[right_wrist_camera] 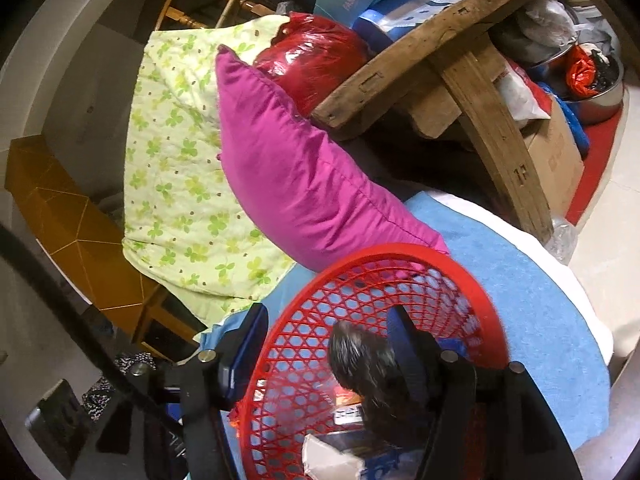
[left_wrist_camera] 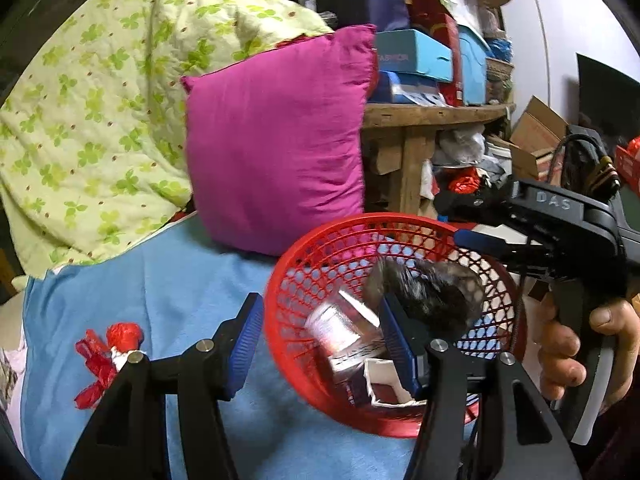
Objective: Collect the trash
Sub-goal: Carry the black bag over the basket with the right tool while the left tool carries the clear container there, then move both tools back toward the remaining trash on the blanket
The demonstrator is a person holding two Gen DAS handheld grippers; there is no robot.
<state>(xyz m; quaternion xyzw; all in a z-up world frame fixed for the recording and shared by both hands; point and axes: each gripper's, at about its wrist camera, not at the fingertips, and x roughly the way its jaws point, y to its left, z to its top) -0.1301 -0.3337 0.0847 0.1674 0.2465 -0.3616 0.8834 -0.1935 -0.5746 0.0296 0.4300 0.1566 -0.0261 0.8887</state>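
Note:
A red mesh basket point(left_wrist_camera: 280, 280) lies tilted on the blue sheet point(left_wrist_camera: 160, 292). It holds a silvery foil pack point(left_wrist_camera: 340, 332), a white carton point(left_wrist_camera: 384, 376) and a dark crumpled bag point(left_wrist_camera: 432, 296). My left gripper point(left_wrist_camera: 320, 344) is open and straddles the basket's near rim, with one finger outside and one inside. My right gripper point(left_wrist_camera: 496, 250) hovers over the far rim. In its own view the right gripper point(right_wrist_camera: 326, 340) is open across the basket point(right_wrist_camera: 400, 256) wall, and the dark bag point(right_wrist_camera: 360, 364) sits loose against the inner finger. A red plastic wrapper point(left_wrist_camera: 108, 356) lies on the sheet at left.
A magenta pillow point(left_wrist_camera: 276, 140) and a green-flowered quilt point(left_wrist_camera: 100, 100) lie behind the basket. At right stands a wooden table point(left_wrist_camera: 420, 116) stacked with boxes, with cardboard and bags under it. A person's hand point(left_wrist_camera: 572, 344) grips the right gripper's handle.

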